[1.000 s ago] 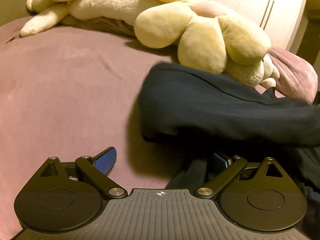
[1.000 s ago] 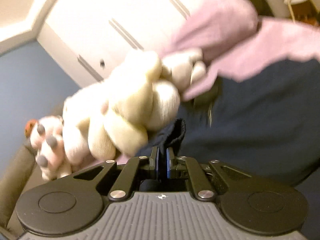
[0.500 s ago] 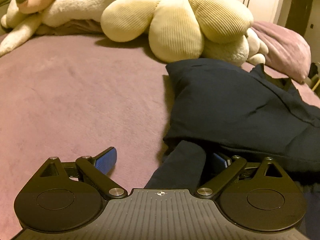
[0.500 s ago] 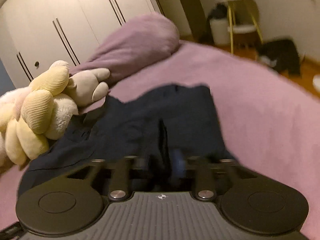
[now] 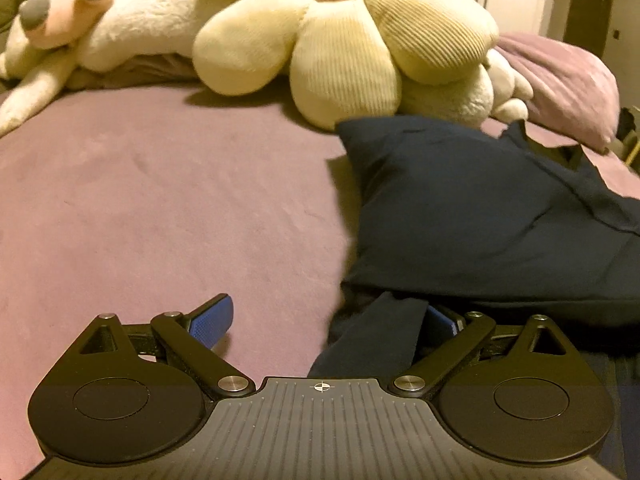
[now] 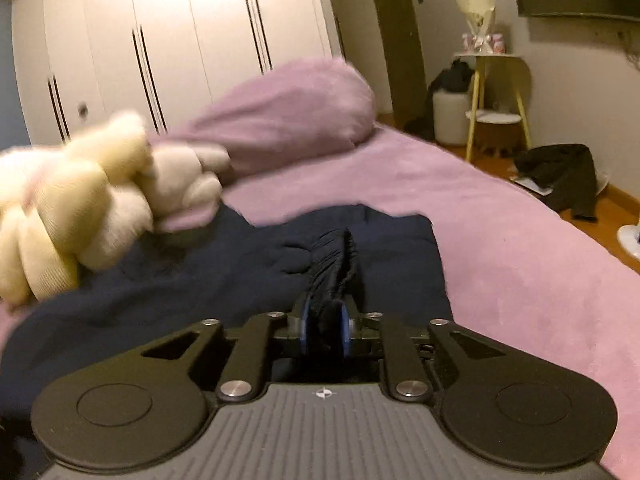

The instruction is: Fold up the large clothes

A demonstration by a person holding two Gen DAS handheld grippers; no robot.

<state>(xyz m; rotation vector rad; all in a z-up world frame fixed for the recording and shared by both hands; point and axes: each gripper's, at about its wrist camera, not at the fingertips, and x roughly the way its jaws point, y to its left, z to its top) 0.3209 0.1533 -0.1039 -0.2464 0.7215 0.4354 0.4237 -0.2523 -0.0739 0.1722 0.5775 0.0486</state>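
Fingers of the right gripper (image 6: 325, 334) clamp a bunched fold of the dark garment (image 5: 480, 216), which lies ahead across the purple bedspread (image 5: 160, 208) toward the plush toys (image 5: 344, 40). The left gripper (image 5: 326, 322) stands wide apart, a strip of cloth between its fingers, ungripped. Open bed lies to the garment's left; the bed edge (image 6: 532, 200) runs to the right.

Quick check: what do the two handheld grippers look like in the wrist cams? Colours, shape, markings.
Both match. The left gripper and right gripper have a grey ribbed centre plate with a small crosshair mark, flanked by two round matte-black housings with circular insets. Black linkage bars with silver pivot screws drive the fingers, which carry blue textured pads. No cables, hands or sleeves in view.
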